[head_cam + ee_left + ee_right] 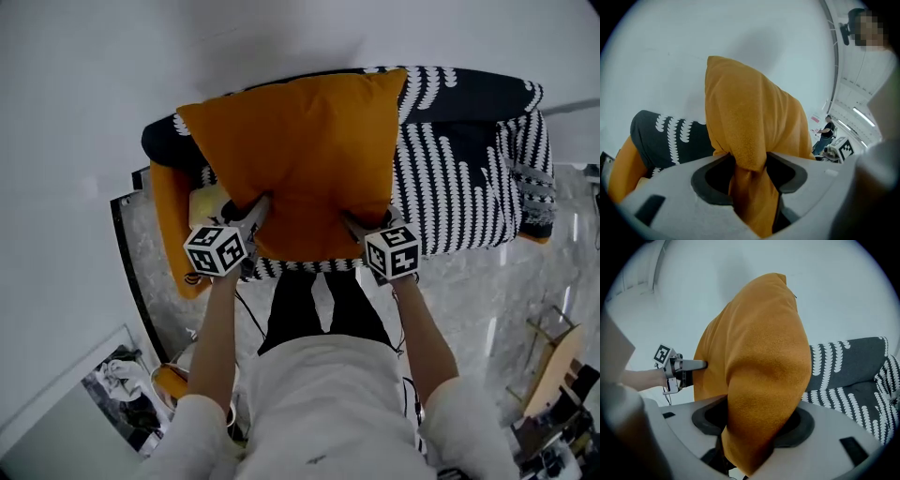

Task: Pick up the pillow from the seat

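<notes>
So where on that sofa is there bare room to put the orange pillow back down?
The widest bare patch is the patterned seat to the right of the pillow, running to the sofa's right end. The left end is crowded: a pale yellow object lies beside the left claw. The pillow itself hides the seat beneath it.

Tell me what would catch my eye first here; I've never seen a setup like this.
The big orange pillow fills the middle of the head view. The left gripper and the right gripper each pinch one of its lower corners, with the fabric bunched between the jaws. Behind it is the seat, under a black cover with rows of white marks.
</notes>
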Available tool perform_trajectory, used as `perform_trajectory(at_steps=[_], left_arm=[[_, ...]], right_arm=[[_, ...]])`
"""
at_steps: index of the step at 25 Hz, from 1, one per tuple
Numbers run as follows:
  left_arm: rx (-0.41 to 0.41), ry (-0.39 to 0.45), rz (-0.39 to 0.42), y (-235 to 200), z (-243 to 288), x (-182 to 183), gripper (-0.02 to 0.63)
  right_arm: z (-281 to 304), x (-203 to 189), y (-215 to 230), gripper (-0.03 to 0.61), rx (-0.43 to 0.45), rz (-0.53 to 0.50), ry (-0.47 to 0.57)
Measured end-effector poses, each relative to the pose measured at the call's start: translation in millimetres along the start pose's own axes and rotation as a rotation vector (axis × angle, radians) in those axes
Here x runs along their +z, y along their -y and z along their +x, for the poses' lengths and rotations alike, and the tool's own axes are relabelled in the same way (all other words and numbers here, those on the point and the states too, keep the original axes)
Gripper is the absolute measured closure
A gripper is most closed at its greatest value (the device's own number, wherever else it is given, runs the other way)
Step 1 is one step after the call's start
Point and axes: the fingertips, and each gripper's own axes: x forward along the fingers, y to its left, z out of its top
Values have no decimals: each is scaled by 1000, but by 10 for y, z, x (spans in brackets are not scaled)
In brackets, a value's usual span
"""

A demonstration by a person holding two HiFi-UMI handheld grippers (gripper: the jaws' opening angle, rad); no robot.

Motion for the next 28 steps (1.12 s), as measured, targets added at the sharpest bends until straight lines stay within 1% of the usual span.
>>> perform_trajectory(at_steps=[5, 11, 14, 21, 28], left_arm=[[12, 32, 12, 244, -226, 128, 387], [23, 102, 35, 521, -536, 312, 390], [32, 131, 32, 614, -680, 341, 391], [62, 195, -4, 713, -917, 369, 391], [49, 233, -6, 754, -1121, 395, 391]], right_arm=[[-292, 121, -93, 310, 18, -26, 34], [-607, 262, -223, 310, 66, -49, 91], [-730, 324, -286, 310, 88, -74, 106], [-954, 410, -446, 311, 154, -99, 129], [-1088, 404, -618, 314, 161, -95, 144]])
